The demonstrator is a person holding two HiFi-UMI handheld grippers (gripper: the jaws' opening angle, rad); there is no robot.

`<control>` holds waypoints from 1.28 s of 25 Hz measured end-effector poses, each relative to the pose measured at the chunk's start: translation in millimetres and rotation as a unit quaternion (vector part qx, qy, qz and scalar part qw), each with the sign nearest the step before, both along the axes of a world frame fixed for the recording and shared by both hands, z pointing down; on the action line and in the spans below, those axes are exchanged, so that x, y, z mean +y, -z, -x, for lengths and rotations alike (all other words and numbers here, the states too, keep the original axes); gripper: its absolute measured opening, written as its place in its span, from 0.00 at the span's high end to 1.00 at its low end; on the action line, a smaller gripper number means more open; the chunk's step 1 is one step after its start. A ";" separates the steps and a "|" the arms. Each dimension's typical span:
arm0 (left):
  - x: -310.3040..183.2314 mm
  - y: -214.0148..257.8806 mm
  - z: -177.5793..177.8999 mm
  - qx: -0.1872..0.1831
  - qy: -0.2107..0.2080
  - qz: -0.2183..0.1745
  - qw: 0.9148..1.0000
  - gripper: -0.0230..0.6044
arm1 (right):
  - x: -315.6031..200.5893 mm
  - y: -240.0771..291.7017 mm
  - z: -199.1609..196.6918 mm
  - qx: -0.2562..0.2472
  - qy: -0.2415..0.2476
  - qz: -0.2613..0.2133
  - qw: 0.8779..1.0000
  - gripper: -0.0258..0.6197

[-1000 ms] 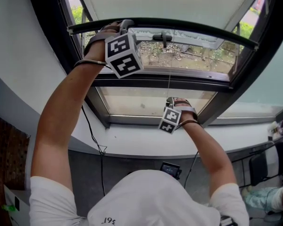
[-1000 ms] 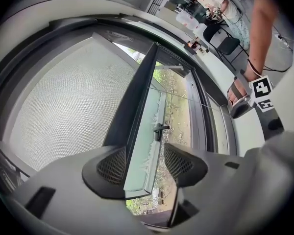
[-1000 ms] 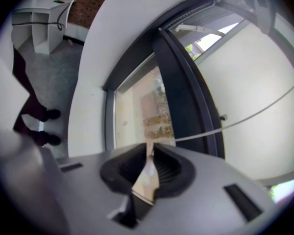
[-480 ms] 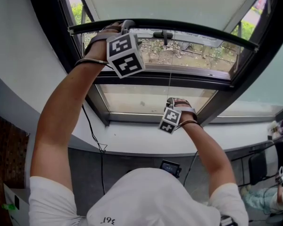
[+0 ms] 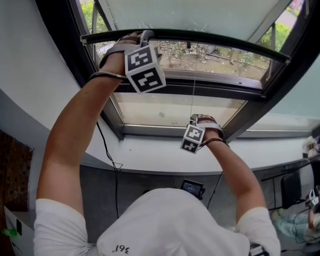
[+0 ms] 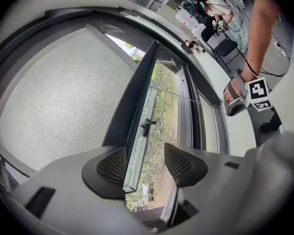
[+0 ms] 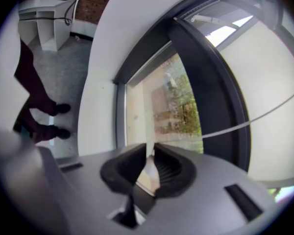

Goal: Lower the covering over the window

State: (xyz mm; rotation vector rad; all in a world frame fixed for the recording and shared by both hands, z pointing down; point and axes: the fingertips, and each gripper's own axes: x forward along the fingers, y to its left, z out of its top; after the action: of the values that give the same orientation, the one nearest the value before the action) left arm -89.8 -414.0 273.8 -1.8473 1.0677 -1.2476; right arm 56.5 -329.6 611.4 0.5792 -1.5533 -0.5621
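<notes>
Cord (image 5: 193, 92) pinched tight in my right claw (image 7: 151, 166) — left claw (image 6: 145, 164) gapes, blind's bottom rail (image 6: 134, 97) running between its jaws.

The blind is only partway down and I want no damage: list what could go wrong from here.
1. The left gripper has its jaws apart around the bottom bar, not clamped on it, so the bar may slip out during the pull.
2. The right gripper is shut on a thin pull cord; it could slide through the pads, or the bar might come down crooked.
</notes>
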 end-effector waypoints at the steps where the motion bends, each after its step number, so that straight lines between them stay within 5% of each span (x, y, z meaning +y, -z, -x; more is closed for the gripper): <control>1: 0.2 -5.1 0.1 -0.001 0.001 0.002 1.000 0.57 | 2.9 -4.1 -1.0 0.004 0.003 0.004 1.000 0.89; 23: -3.8 -20.8 -1.4 0.008 0.009 0.005 1.000 0.57 | 5.7 -19.5 -14.6 -0.027 -0.002 0.000 1.000 0.80; 32: 0.8 -52.6 -2.0 0.006 0.010 0.036 0.999 0.57 | -20.5 65.2 -5.2 -0.080 0.019 -0.098 0.992 0.80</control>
State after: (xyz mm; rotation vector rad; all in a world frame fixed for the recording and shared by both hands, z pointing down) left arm -87.8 -413.2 326.3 -1.9044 1.0620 -1.3048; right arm 61.7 -350.1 546.2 0.7607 -1.6733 -0.7168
